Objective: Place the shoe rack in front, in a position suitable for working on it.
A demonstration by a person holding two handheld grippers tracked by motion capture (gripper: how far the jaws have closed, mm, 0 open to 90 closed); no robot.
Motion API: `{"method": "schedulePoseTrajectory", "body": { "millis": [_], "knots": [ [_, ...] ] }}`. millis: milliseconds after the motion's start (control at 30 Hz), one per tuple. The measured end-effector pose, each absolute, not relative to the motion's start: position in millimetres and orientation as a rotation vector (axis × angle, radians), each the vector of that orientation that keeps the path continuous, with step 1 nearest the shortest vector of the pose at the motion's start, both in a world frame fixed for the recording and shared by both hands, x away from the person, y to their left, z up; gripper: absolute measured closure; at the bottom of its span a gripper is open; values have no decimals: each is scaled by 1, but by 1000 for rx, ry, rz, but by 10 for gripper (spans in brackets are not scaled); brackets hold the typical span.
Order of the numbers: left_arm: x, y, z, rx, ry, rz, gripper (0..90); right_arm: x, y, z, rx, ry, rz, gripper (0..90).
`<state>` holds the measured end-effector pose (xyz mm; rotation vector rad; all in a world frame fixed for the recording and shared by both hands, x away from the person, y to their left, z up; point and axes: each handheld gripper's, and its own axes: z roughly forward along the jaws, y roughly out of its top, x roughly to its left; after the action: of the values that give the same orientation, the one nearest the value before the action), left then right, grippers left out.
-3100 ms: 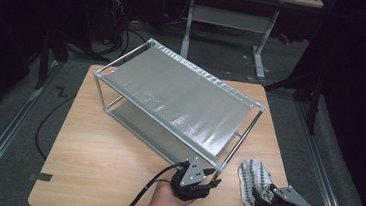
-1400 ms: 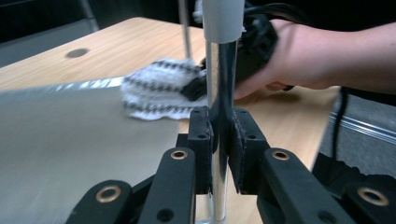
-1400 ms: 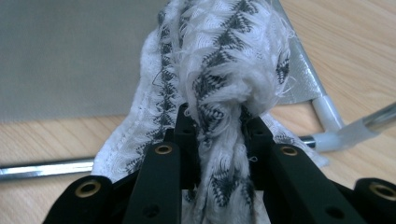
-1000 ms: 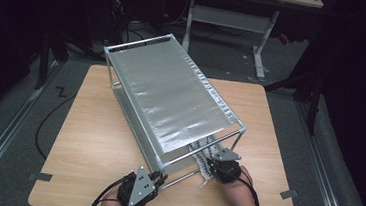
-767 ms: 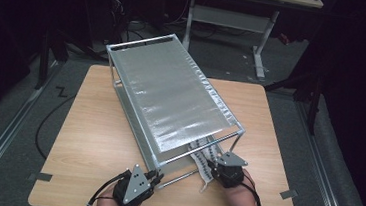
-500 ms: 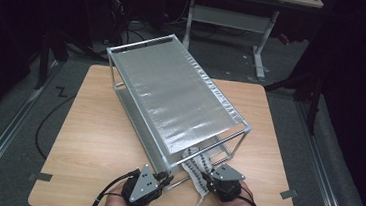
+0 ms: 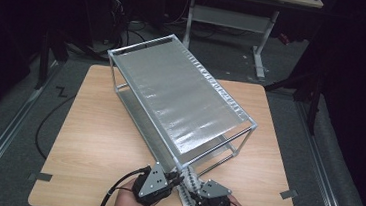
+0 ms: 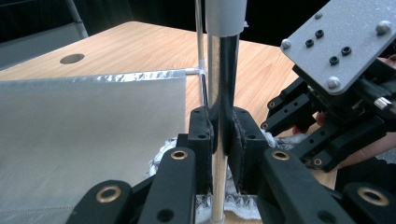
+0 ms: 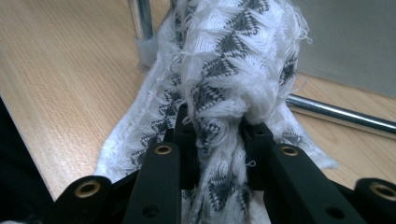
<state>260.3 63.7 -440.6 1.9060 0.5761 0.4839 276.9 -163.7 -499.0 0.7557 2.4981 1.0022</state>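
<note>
A white woven cloth with a dark zigzag pattern and frayed edges (image 9: 219,88) was found at the near edge of the light wooden table (image 7: 92,140), at about six o'clock from the table's centre in the high view (image 7: 189,191). It lay bunched against the near corner of a two-tier metal rack with silver mesh shelves and chrome tube legs (image 7: 181,98). In the right gripper view, a gathered fold of the cloth was seen pinched between the black jaws, which were closed down to the thickness of that fold; the remainder was spread on the table surface beneath and to either side. The right gripper (image 9: 218,133) was thus recorded as gripping the cloth, and was located at about five o'clock on the table in the high view (image 7: 210,201).

The left gripper (image 8: 219,137) was recorded at the rack's near corner, just beside the right gripper, at about six o'clock in the high view (image 7: 156,183). In the left gripper view its jaws were seen closed tightly around the vertical chrome corner leg (image 8: 219,70) of the rack, with the pads touching the tube on both sides. The cloth was observed crumpled at the foot of that leg (image 8: 233,205).

The rack was noted standing diagonally across the table, its long axis running from about eleven o'clock to five o'clock. Its lower shelf (image 8: 84,135) was seen at nine o'clock from the clamped leg in the left gripper view. A round hole in the table top (image 8: 72,58) was noted beyond it.
</note>
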Motion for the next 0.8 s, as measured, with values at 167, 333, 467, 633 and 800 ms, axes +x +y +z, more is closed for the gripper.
{"method": "schedulePoseTrajectory", "body": {
  "millis": [167, 333, 467, 633, 800],
  "knots": [
    [260, 64, -441, 1908, 575, 486, 799, 285, -176, -499, 825, 2463, 977, 727],
    [259, 66, -441, 1906, 580, 485, 799, 297, -194, -498, 912, 2411, 946, 726],
    [257, 68, -441, 1907, 580, 487, 798, 310, -213, -497, 1001, 2363, 930, 726],
    [255, 70, -441, 1905, 580, 488, 798, 327, -239, -497, 1114, 2291, 904, 726],
    [254, 71, -441, 1902, 585, 486, 798, 341, -264, -497, 1210, 2206, 871, 727]
  ]
}}
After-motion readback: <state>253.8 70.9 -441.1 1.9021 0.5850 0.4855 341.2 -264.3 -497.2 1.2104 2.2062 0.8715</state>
